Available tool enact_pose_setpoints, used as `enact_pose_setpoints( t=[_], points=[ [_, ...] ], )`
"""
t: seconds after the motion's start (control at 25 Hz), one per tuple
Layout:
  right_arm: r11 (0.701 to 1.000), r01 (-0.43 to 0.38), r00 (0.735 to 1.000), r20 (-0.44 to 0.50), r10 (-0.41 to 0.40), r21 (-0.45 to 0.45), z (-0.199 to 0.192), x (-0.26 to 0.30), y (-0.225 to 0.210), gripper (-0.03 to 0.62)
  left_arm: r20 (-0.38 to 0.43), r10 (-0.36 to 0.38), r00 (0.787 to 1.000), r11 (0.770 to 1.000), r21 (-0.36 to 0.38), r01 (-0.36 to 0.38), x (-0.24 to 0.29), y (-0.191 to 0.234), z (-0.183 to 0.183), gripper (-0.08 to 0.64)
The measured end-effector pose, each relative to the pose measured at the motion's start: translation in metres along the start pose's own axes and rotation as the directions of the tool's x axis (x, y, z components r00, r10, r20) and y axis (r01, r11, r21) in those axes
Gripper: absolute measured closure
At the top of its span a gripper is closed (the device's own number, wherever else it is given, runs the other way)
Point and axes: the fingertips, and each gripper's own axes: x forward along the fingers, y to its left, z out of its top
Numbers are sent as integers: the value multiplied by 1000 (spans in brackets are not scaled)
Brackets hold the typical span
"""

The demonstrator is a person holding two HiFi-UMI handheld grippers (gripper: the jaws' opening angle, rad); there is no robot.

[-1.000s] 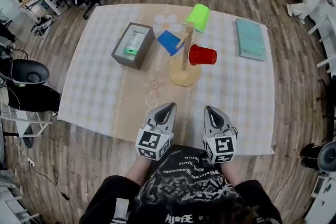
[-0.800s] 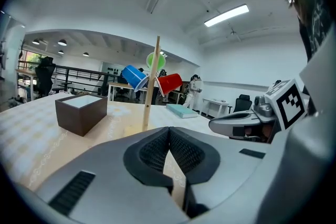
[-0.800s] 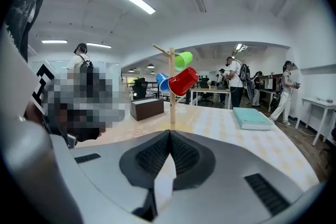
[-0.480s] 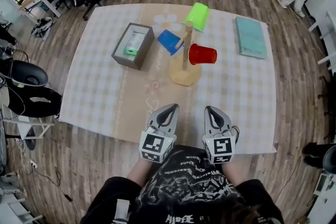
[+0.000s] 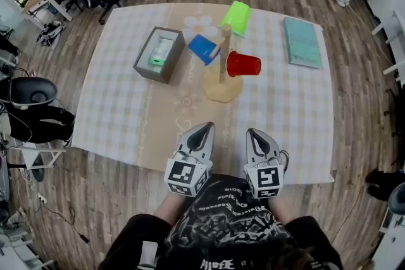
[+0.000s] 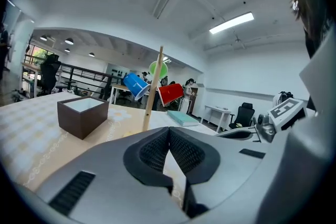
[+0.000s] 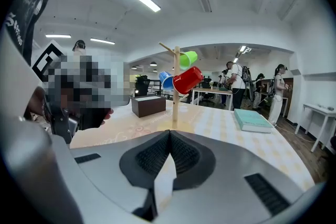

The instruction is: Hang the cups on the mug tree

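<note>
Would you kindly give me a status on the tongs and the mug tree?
Left tongs, right tongs shut, empty. Green cup, blue cup, red cup on mug tree. Nothing in the way.

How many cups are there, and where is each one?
3, all hanging on the tree: green cup at the far side, blue cup on the left, red cup on the right. None seems hidden.

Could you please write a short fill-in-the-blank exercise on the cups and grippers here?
The mug tree carries ___ cups.
The cup nearest the brown box is ___.
The cup pointing toward the teal book is ___.
The left gripper and right gripper are both empty, with jaws ___.
Missing words: three; blue; red; shut.
</note>
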Motion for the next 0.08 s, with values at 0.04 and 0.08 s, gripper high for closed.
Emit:
enact_pose_setpoints(
  t=[0.04,0.08],
  points=[
    [1000,0,1000,-2,0,-3,0,0,0,584,0,-1,1000,1000,15,1,1,0,0,540],
    [1000,0,1000,-4,0,-6,-1,1,-1,584,0,-1,1000,1000,29,1,2,1,1,540]
  ],
)
